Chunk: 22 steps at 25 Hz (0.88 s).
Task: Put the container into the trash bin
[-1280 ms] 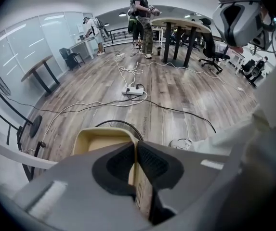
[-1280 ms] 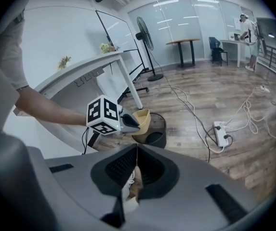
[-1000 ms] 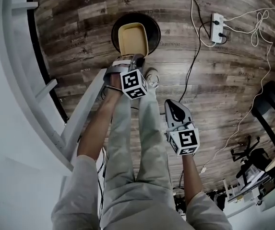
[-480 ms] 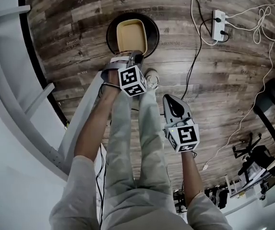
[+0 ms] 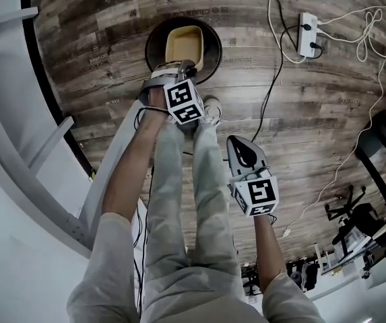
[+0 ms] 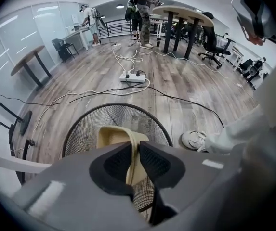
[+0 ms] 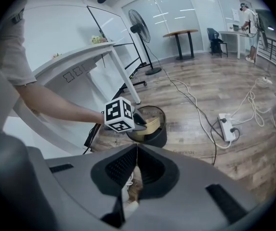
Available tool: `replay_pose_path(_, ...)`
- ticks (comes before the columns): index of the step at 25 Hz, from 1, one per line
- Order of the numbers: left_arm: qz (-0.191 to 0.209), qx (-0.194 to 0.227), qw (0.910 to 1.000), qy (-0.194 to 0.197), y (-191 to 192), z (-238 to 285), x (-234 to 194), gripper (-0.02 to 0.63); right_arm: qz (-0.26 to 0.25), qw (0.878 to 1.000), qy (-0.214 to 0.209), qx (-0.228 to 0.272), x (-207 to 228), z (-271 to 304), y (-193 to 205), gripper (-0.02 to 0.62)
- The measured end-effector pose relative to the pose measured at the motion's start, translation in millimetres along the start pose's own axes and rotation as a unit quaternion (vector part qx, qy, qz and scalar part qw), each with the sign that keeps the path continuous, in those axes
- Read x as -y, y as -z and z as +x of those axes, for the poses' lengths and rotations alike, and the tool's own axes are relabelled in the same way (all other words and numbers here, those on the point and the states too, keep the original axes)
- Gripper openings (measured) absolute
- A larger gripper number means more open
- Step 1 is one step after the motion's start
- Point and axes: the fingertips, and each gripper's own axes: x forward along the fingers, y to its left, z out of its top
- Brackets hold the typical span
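Two claws: left claw (image 5: pixel 184 66) works over the trash bin (image 5: pixel 153 38); right claw (image 5: pixel 238 147) hangs idle beside the person's right leg, nearer and to the right, well apart from the bin.
Left claw state: jaws easing apart, with the thin side wall of the container (image 5: pixel 183 44) between the pads, which look to touch it on both faces; grasping, on the point of release.
Right claw state: clenched on nothing; pads meet edge to edge.
Container: beige oblong tray inside the ring of the black mesh bin on the wooden floor; near rim at the claw, the rest dropping away on the far side.
Long axis: runs near to far, straight ahead of the left claw, tilted down into the bin.
Deciding relation: container lies ahead of and below the left claw, within the bin's rim; left hand is nearer by far.
Next move, as I judge: finish opening so the tray falls in; catching on the mesh rim is the risk.
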Motion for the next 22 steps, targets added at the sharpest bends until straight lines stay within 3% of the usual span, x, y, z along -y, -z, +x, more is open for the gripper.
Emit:
replay_pose_path(10,-0.010,-0.004,0.9997,-0.022,4.4,-3.0,-7.9,0.133,0.002,1.000,-0.001,-0.002,3.8,-1.0,-0.5,0.015)
replay_pose_path(17,-0.017,0.007,0.9993,-0.032,5.5,-18.9,-2.1,0.133,-0.002,1.000,0.000,0.002,-0.3,-2.7,-6.0,0.014)
replay_pose_path(22,-0.057,0.023,0.9970,-0.046,7.0,-35.1,-6.6,0.127,-0.004,1.000,0.000,0.008,-5.3,-4.4,-11.1,0.014)
